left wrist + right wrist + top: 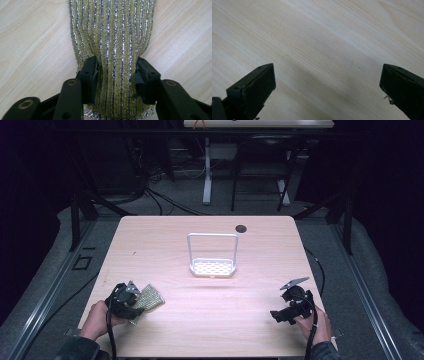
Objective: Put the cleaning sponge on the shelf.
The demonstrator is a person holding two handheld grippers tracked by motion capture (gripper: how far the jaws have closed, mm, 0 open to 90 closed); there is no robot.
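A glittery yellow-green striped scouring cloth lies at the table's front left. My left gripper is shut on its near end. In the left gripper view the two jaws squeeze the cloth from both sides, so it narrows between the pads, and the rest fans out flat on the wood. My right gripper sits at the front right, held in a hand just above the tabletop. Its jaws stand wide apart with nothing but bare wood between them in the right gripper view.
A white wire rack with a perforated base and an upright hoop stands at the table's middle. A small black round grommet sits near the far edge. The light wooden table is surrounded by dark floor, cables and frame legs.
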